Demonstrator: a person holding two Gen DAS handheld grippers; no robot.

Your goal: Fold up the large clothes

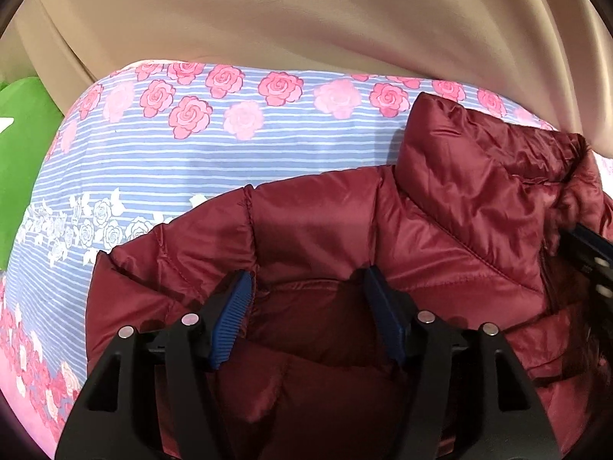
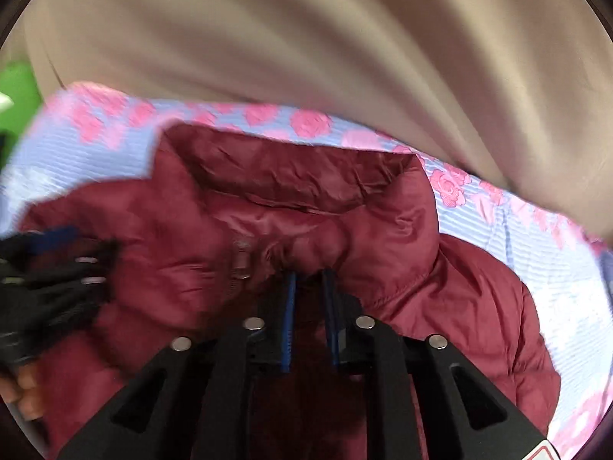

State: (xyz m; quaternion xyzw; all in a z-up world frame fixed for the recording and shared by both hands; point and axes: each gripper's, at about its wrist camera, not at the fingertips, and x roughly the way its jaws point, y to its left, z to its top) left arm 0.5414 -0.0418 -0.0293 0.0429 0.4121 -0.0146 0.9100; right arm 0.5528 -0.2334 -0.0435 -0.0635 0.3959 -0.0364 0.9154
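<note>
A maroon puffer jacket (image 1: 440, 230) lies on a floral striped bedsheet (image 1: 172, 161), collar standing up towards the far right. My left gripper (image 1: 306, 287) hovers over the jacket's shoulder with its blue pads (image 1: 233, 303) wide apart; the fabric lies under and between them without being pinched. In the right wrist view the jacket (image 2: 383, 230) fills the middle, zipper pull near the collar. My right gripper (image 2: 309, 280) has its pads nearly together, pinching a bulge of jacket fabric by the collar opening. The left gripper (image 2: 57, 268) shows blurred at that view's left edge.
A beige draped cloth (image 1: 306, 11) rises along the far side of the bed. A green object (image 1: 23, 145) sits at the far left. A person's fingers (image 2: 27, 387) show at the lower left of the right wrist view. The sheet (image 2: 555, 268) extends to the right.
</note>
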